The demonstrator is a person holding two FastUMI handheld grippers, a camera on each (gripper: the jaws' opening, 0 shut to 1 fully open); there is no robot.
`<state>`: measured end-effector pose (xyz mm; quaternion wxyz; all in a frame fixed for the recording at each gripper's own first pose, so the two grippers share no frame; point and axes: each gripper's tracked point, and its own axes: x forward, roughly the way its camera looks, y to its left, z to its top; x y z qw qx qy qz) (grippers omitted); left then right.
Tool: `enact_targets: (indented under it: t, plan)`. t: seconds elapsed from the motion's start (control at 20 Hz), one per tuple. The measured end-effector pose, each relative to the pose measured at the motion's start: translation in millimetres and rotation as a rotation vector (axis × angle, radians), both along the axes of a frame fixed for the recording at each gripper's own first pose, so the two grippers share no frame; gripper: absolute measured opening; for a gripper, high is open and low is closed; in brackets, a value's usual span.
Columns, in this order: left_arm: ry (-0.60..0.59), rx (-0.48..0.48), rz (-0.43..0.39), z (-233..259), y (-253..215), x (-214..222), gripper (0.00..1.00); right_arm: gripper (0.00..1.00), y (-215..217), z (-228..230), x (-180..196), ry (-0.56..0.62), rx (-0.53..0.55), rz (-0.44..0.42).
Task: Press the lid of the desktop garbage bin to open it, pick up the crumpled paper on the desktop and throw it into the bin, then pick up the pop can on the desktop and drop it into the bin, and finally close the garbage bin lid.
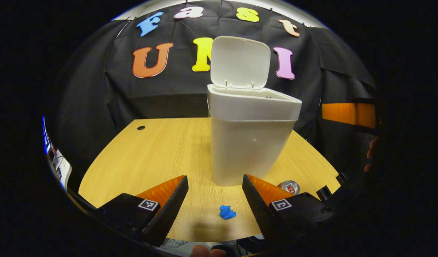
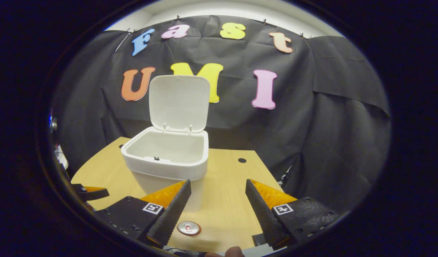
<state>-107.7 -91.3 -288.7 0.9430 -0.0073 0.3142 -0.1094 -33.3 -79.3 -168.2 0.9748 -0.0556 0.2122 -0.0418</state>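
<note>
A white desktop bin (image 1: 252, 142) stands on the wooden table with its lid (image 1: 239, 62) swung up and open. In the right gripper view the bin (image 2: 169, 167) shows its hollow inside below the raised lid (image 2: 178, 103). A small blue crumpled paper (image 1: 226, 212) lies on the table between the fingers of my left gripper (image 1: 215, 194), which is open and above it. A pop can (image 1: 289, 186) stands upright right of the bin. My right gripper (image 2: 219, 201) is open, hanging above the can (image 2: 189, 228).
The wooden table (image 1: 158, 150) has a cable hole (image 1: 141, 127) at its far left and another cable hole (image 2: 242, 160) behind the bin. A person's hand (image 1: 370, 153) shows at the right edge. The other gripper's finger (image 2: 92, 192) shows at lower left.
</note>
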Motion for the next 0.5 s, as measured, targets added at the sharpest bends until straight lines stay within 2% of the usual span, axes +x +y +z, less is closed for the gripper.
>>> enact_targets:
  t: [0.25,0.5]
  plan:
    - [0.119,-0.014,0.033,-54.4,-2.6,-26.3,0.99,0.96,-0.8,-29.2,-22.9,0.051,-0.019,0.002]
    - [0.206,-0.028,0.06,-91.2,-7.6,-33.4,0.99,0.96,2.6,-52.5,-38.5,0.104,-0.026,0.017]
